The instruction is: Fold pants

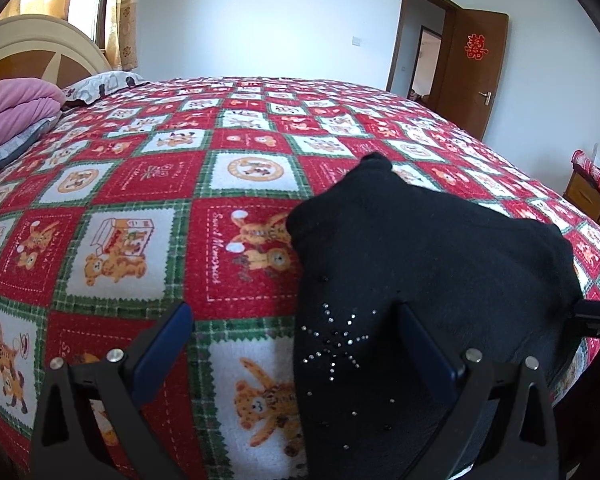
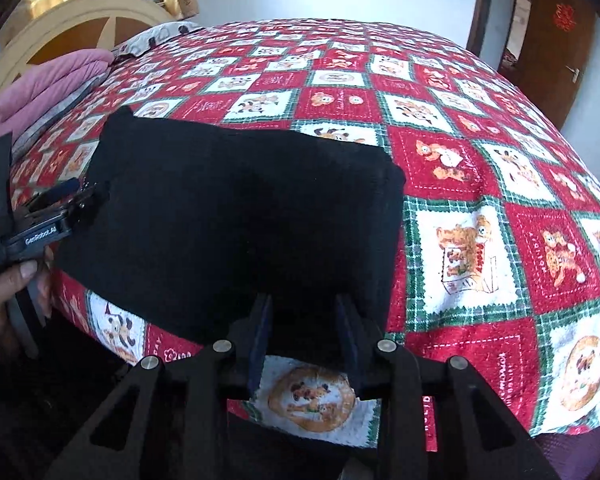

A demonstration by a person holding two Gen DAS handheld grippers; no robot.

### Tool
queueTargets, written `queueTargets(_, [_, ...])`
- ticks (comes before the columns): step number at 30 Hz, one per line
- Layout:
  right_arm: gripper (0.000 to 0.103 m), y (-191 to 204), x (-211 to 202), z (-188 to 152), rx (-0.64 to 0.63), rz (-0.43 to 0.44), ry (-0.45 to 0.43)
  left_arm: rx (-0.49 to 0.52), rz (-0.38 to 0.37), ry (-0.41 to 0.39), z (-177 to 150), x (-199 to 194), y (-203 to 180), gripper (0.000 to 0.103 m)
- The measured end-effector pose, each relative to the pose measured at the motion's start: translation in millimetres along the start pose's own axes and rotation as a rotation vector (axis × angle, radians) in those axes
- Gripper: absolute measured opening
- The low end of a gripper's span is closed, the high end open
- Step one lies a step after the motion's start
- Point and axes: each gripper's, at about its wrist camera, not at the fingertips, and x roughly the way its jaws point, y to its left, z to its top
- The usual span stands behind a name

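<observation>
The black pants [image 1: 428, 260] lie folded into a compact block near the front edge of the bed, with a rhinestone star pattern [image 1: 334, 340] on the near part. In the right wrist view the pants [image 2: 240, 208] form a dark rectangle. My left gripper [image 1: 296, 316] is open, its right finger over the pants and its left finger over the bedspread; it also shows in the right wrist view [image 2: 76, 196] at the pants' left edge. My right gripper [image 2: 305, 304] is open with both fingers at the pants' near edge, holding nothing.
The bed is covered by a red, white and green checked bear bedspread [image 1: 160, 208]. Pink folded bedding [image 1: 16, 112] and a pillow [image 1: 100, 84] lie by the headboard at left. A brown door [image 1: 472, 68] stands open at right. A wooden cabinet [image 1: 592, 196] stands by the bed's right side.
</observation>
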Motion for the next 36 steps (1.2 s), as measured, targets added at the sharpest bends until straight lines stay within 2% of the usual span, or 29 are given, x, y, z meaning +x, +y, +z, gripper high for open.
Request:
queueTargets(3, [0.035, -6, -12, 3, 0.042, 0.026, -0.059, -0.004, 0.003, 0.000, -1, 1, 0, 0.103])
queueTargets(5, [0.039, -9, -15, 4, 0.051, -0.020, -0.096, -0.002, 0.007, -0.001, -1, 1, 0, 0.103])
queueTargets(7, [0.040, -14, -2, 1, 0.050, -0.036, -0.052, -0.002, 0.003, 0.001, -1, 1, 1, 0.103])
queueTargets(8, [0.043, -19, 7, -2, 0.068, -0.017, -0.034, 0.001, 0.003, 0.003, 0, 2, 1, 0.103])
queueTargets(11, [0.065, -29, 17, -5, 0.089, -0.009, -0.030, 0.000, -0.001, 0.002, 0, 2, 2, 0.103])
queueTargets(15, [0.065, -46, 18, -5, 0.149, 0.051, -0.032, 0.000, -0.002, 0.003, -1, 2, 1, 0.103])
queueTargets(18, [0.065, -37, 14, -4, 0.112, 0.004, -0.051, 0.002, -0.004, 0.005, -1, 1, 0, 0.103])
queueTargets(28, [0.065, -39, 7, -3, 0.101, -0.045, -0.074, 0.008, -0.016, 0.011, -1, -2, 3, 0.103])
queueTargets(36, [0.065, -34, -28, 2, 0.127, -0.043, -0.209, -0.019, -0.015, 0.006, 4, -9, 5, 0.103])
